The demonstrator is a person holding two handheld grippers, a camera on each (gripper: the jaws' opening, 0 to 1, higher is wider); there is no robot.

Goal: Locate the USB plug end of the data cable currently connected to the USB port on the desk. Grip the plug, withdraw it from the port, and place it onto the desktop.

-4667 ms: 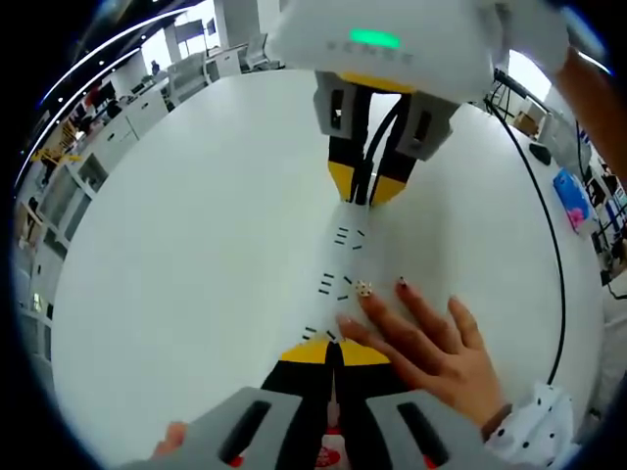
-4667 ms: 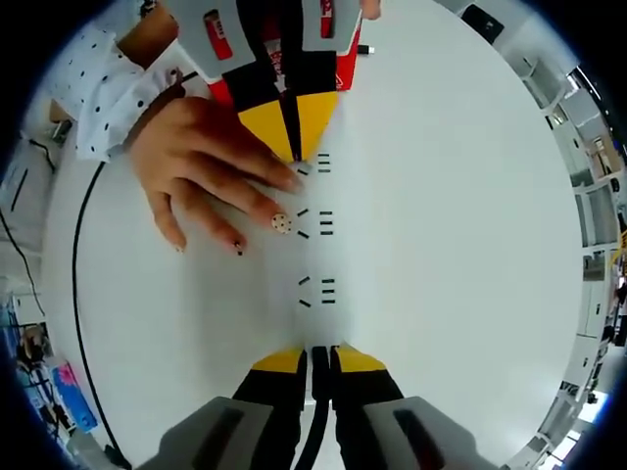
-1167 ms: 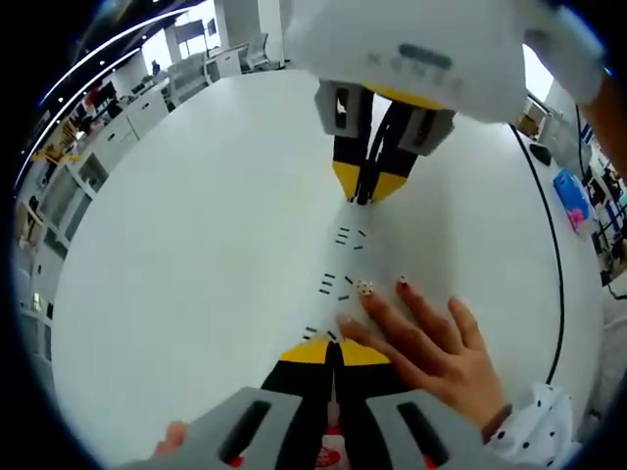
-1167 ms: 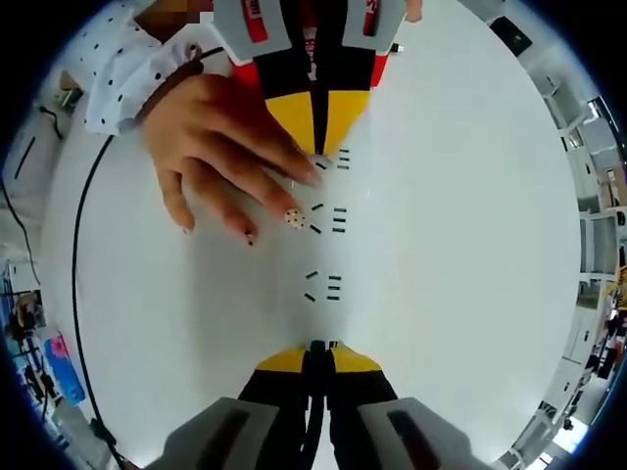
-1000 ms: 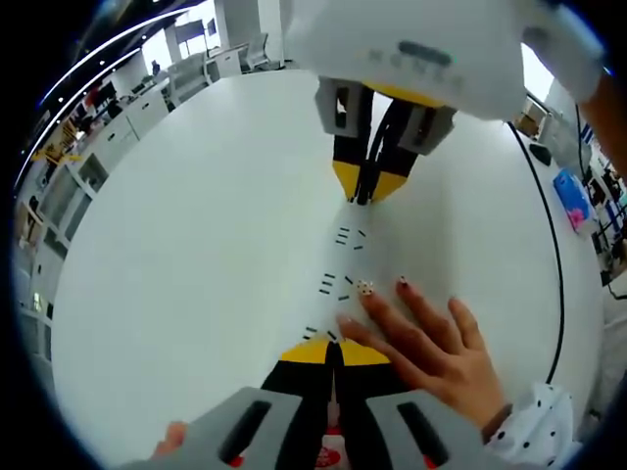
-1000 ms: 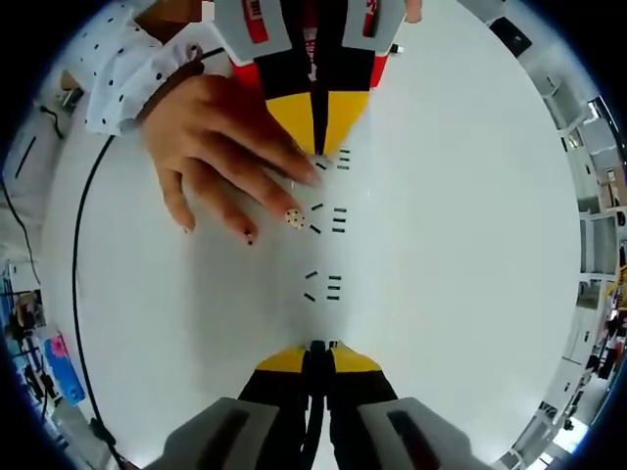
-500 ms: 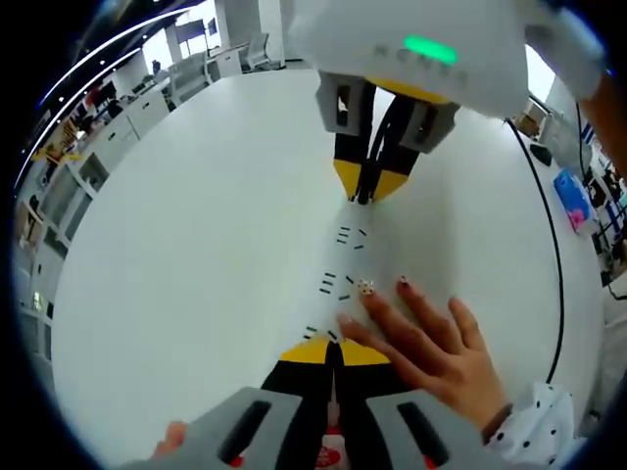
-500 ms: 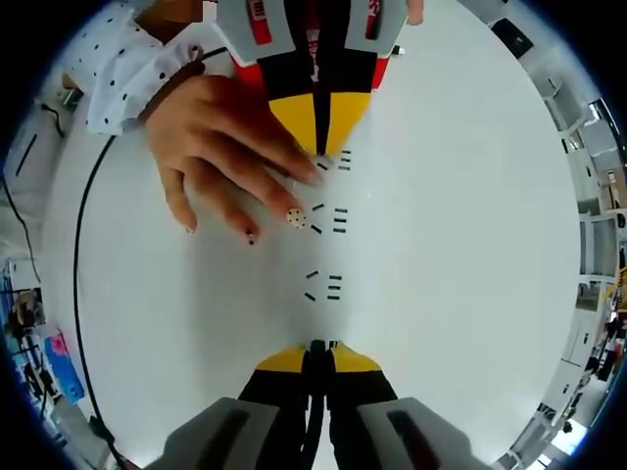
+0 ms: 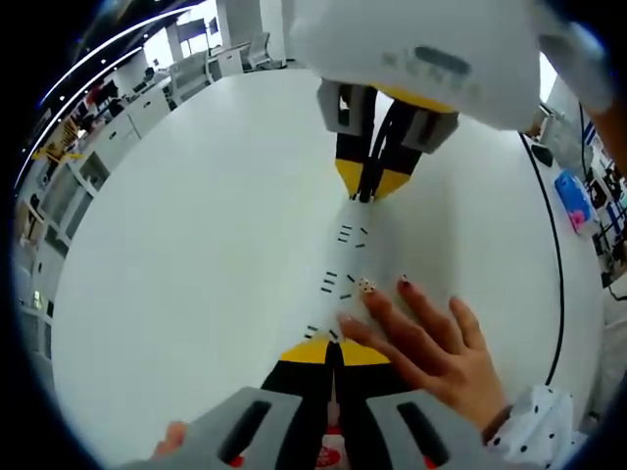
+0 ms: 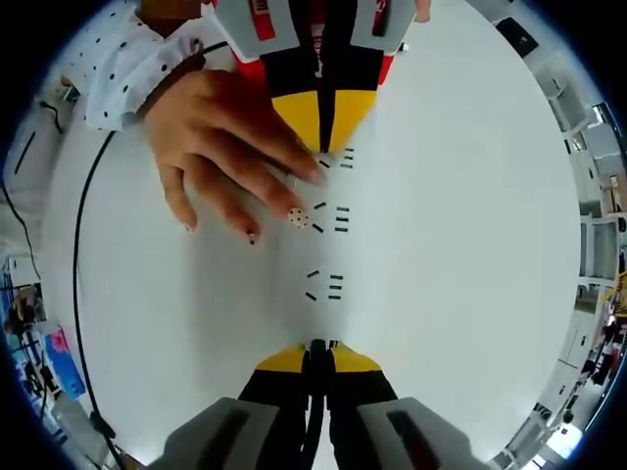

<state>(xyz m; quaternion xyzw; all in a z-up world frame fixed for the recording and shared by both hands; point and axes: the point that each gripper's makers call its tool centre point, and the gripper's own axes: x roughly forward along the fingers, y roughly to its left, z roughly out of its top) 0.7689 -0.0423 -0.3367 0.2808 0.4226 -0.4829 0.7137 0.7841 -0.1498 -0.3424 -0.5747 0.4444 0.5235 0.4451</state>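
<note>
Facing yellow-tipped claws (image 9: pixel 333 350) (image 10: pixel 320 350) closed over smooth white desktop (image 9: pixel 196 245).

A thin black data cable (image 9: pixel 560 264) is laid flat on the white desk (image 9: pixel 196 245). It is bent in one long curve near the desk's edge.

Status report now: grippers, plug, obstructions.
Left gripper and right gripper both shut, tips down on the white desk, facing each other. No USB plug or port identifiable. A hand lies flat beside the black marks.
</note>
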